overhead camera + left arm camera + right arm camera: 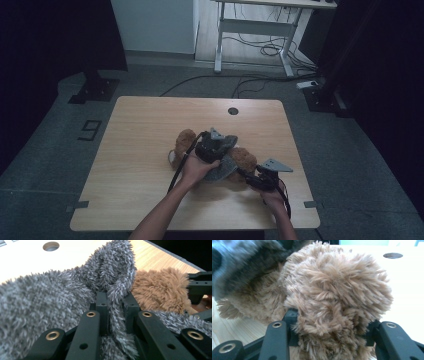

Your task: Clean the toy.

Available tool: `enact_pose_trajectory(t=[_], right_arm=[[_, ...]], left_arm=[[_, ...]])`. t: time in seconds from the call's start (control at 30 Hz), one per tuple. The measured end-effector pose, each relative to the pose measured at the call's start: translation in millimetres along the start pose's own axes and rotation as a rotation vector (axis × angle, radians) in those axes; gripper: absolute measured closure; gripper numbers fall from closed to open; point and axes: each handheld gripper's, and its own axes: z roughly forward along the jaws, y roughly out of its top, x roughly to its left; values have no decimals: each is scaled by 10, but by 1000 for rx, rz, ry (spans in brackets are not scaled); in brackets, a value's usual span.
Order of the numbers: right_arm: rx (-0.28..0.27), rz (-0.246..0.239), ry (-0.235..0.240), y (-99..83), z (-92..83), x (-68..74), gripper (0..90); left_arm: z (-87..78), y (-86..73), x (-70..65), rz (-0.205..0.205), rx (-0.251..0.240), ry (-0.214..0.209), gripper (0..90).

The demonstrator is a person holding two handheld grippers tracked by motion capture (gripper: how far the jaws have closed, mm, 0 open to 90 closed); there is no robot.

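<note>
A brown plush toy (185, 140) lies at the middle of the wooden table (145, 130), partly wrapped in a grey fuzzy cloth (224, 170). My left gripper (215, 146) sits over the toy's middle. In the left gripper view it (117, 305) is shut on a thin fold of the grey cloth (50, 295), with brown fur (160, 288) just to the right. My right gripper (251, 178) comes in from the toy's right end. In the right gripper view it (332, 323) is shut on a rounded brown plush limb (337, 285); the grey cloth (237, 262) is blurred at upper left.
A round cable hole (233, 111) sits near the table's far edge. Bare wood lies to the left and front of the toy. Beyond the table, cables (265, 50) trail on the floor under a white desk frame (219, 45), and black stand bases (94, 90) flank the table.
</note>
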Motion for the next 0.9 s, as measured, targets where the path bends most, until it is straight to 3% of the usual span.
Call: enact_pose_trajectory(t=[0.17,0.23,0.27,0.4,0.43,0.53,0.63,0.73,0.8,0.9], right_arm=[[3,2,2,1,-2,-7,486],[5,5,1,1,-3,-12,486],[5,5,1,1,-3,-12,486],[4,12,-1,-1,-1,-17,486],[2,14,-1,-4,-1,-20,486],[2,13,-4,-4,-1,-16,487],[0,23,-8,-6,-3,-22,487],[1,29,-8,-6,-4,-21,487],[2,27,-7,-6,-5,-21,487],[1,29,-8,-6,-5,-19,487]], left_arm=[[-131,-31,50,7,-23,22,790],[-213,-73,129,9,-27,60,790],[-213,-73,129,9,-27,60,790],[-312,-166,325,-23,9,113,790],[-359,-208,399,-51,6,105,790],[-436,-209,418,-79,-5,101,787],[-550,-113,292,-59,-57,68,787],[-610,32,79,-11,-106,21,787],[-590,134,-77,20,-121,-6,786],[-428,282,-283,49,-102,-49,785]])
